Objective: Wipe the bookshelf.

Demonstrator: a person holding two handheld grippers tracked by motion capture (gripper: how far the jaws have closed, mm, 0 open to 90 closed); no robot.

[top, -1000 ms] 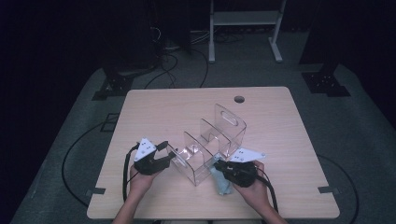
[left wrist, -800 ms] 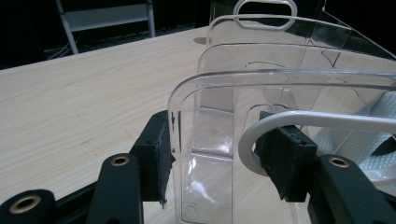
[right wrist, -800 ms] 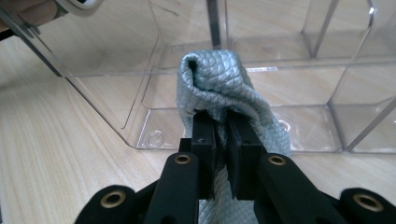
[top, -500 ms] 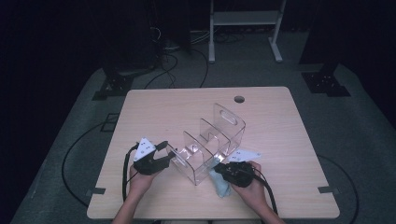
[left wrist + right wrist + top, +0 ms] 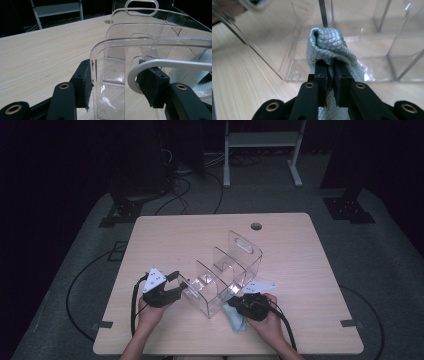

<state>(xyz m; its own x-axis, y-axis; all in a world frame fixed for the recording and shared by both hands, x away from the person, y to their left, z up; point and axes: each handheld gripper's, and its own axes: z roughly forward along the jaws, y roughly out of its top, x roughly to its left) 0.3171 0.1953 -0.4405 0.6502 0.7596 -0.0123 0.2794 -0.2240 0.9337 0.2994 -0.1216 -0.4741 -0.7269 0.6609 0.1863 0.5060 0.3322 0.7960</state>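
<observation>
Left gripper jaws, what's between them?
In the left gripper view, the clear organizer's end wall stands between the left gripper's pads, beside a white cable at the right pad.

From above I see the bench (image 5: 165, 240) lit softly while the room behind sinks almost to black; that picture is dim and slightly grainy. My left gripper view is brighter and fairly sharp, with glare streaks along the clear organiser (image 5: 150, 42). In my right gripper view its walls blur, and the cloth (image 5: 329, 42) stays crisp.

Dark lab: lone wooden table (image 5: 165, 240), floor cables (image 5: 185, 185), metal stand (image 5: 260, 140).
</observation>
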